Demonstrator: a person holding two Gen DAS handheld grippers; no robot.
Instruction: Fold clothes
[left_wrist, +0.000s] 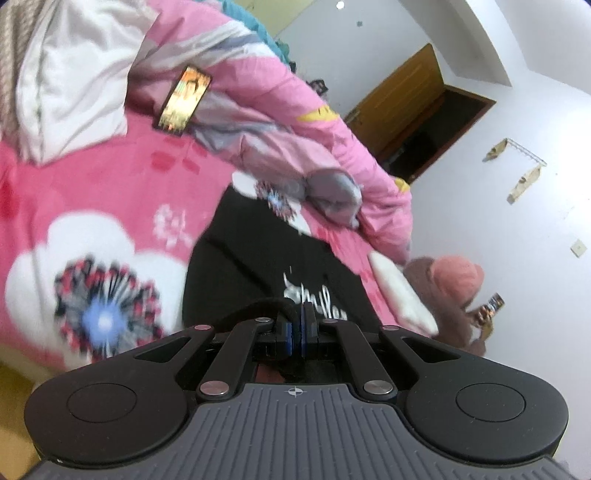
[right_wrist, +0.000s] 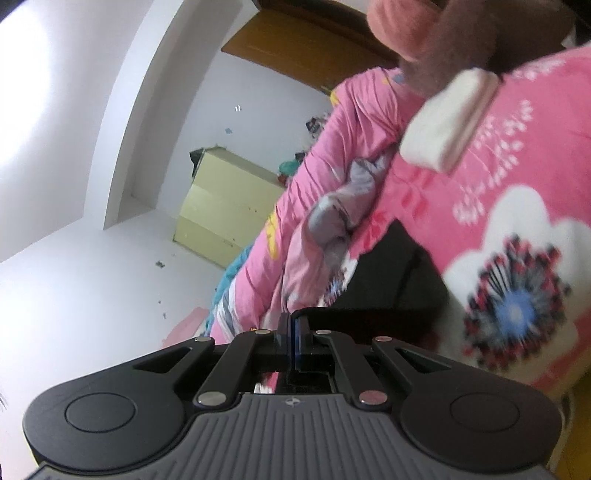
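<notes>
A black garment (left_wrist: 258, 258) with white lettering lies on the pink flowered bedsheet (left_wrist: 92, 192), its near edge lifted. In the left wrist view my left gripper (left_wrist: 297, 314) is shut, and a black hem curves into its blue pads. In the right wrist view the same black garment (right_wrist: 399, 280) lies on the bedsheet (right_wrist: 517, 147). My right gripper (right_wrist: 291, 321) is shut on another part of its edge, which runs off to the right from the fingertips. How much cloth sits between either pair of pads is hidden.
A bunched pink quilt (left_wrist: 295, 122) lies along the bed's far side with a lit phone (left_wrist: 183, 101) and a white pillow (left_wrist: 74, 74) near it. A person in a pink hat (left_wrist: 450, 288) sits by the bed's corner beside a white folded pad (left_wrist: 402, 295). A yellow cabinet (right_wrist: 225, 210) stands against the wall.
</notes>
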